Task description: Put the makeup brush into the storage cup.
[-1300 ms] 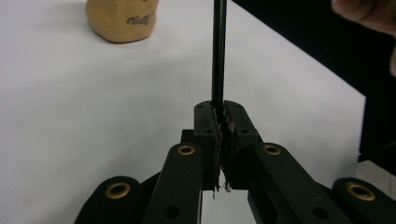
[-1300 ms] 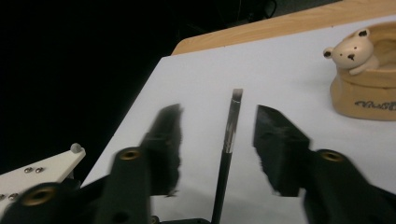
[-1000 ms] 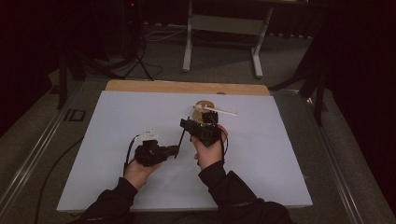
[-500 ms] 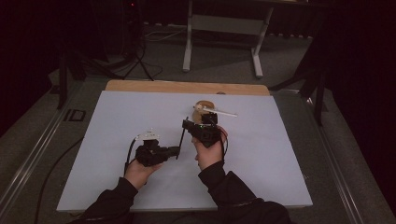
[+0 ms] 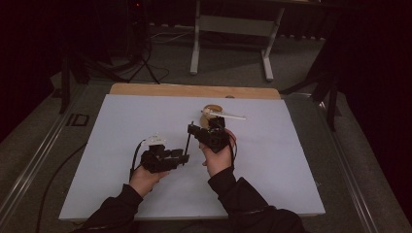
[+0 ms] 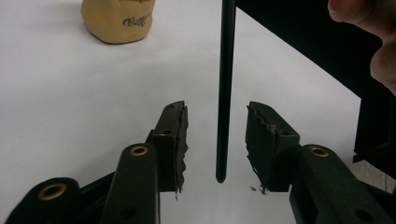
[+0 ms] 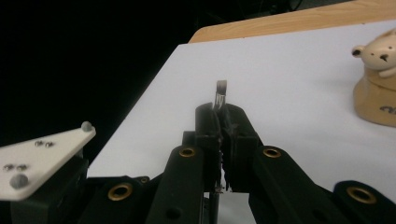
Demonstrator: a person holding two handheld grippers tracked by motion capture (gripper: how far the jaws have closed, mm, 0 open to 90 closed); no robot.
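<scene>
- Currently, right gripper point(image 5: 193, 130): fingers pressed together, pinching a thin black rod point(image 5: 188, 139) near its top.
- Rod hangs upright over the white bench point(image 5: 121, 126), lower end between the spread fingers of the left gripper point(image 6: 217, 140), touching neither.
- Tan bear figurine point(image 7: 377, 79) stands on the bench beyond, apart from both.

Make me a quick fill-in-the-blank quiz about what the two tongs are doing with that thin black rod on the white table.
1. The right tongs are ____ on the thin black rod.
2. The left tongs are ____, with the rod's lower tip hanging between their jaws.
3. The tan bear figure stands on the ____ table.
4. In the high view, the bear figure lies beyond the ____ tongs.

Missing words: shut; open; white; right
</scene>
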